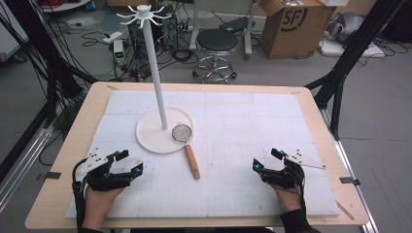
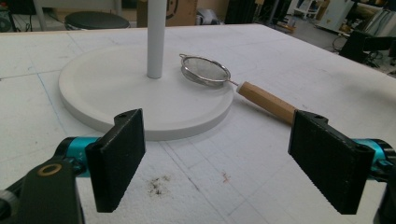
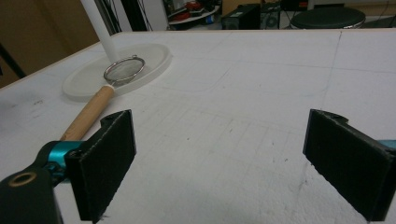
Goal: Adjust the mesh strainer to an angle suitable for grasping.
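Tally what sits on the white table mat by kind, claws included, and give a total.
Strainer with wooden handle: 1
White hook stand, round base: 1
Hand-held claws: 2, left claw and right claw, both with jaws open and nothing between them
Total: 4

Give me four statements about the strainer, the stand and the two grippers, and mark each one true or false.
1. The strainer has its mesh bowl on the stand's round base. True.
2. The left gripper is shut on the wooden handle. False: its jaws are open and apart from it.
3. The right gripper holds nothing. True.
4. The strainer hangs from the stand's top hooks. False: it lies on the base and table.
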The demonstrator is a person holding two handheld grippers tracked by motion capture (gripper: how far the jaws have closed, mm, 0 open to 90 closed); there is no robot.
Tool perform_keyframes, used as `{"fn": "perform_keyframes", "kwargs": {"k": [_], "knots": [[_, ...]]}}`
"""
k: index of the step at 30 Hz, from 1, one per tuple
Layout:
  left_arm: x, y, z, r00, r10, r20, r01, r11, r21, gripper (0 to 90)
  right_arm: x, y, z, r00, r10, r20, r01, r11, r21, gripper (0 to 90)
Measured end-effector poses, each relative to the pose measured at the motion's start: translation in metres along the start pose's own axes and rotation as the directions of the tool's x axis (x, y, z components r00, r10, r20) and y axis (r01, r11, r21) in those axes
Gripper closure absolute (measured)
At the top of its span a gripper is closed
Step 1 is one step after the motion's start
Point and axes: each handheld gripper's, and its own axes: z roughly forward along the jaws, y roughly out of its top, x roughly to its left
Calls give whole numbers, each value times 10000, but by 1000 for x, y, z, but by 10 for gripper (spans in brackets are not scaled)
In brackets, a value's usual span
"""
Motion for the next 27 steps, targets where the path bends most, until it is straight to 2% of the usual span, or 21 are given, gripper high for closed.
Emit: {"fn": "perform_keyframes", "kwargs": {"k": [6,9,11,12,13,15,17,20,21,22,26,27], "knots": [[-1,0,1,10000,27,40,-27,10000,26,194,0,0,0,10000,-57,-4,57,10000,5,85],[-1,0,1,10000,25,42,-25,10000,7,195,1,0,0,10000,58,-51,-58,10000,17,86],[-1,-1,1,10000,-4,43,3,10000,50,195,2,1,1,9999,128,-25,-128,9999,57,179],[-1,-1,1,10000,1,31,-1,10000,70,195,1,1,1,9998,184,25,-184,9998,38,193],[-1,-1,1,10000,14,32,-14,10000,51,195,0,2,2,9994,342,-16,-342,9994,62,232],[-1,-1,1,10000,-7,14,7,10000,46,195,-3,2,4,9979,647,90,-647,9979,87,366],[-1,-1,1,10000,13,-13,-13,10000,48,195,-6,4,6,9947,1017,165,-1018,9948,51,421],[-1,-1,1,10000,-60,-16,60,10000,20,195,-8,7,6,9938,1113,-78,-1112,9937,103,554],[-1,-1,1,10000,-13,16,12,10000,84,195,-8,8,7,9916,1248,-354,-1245,9922,106,600],[-1,-1,1,10000,-13,16,12,10000,84,198,-8,10,9,9911,1190,-603,-1188,9929,69,644],[-1,-2,1,10000,-48,-40,48,9999,134,202,0,19,15,9925,837,-891,-814,9963,290,801],[-1,-2,1,10000,-48,-40,48,9999,134,202,2,20,18,9927,785,-912,-756,9965,350,813]]}}
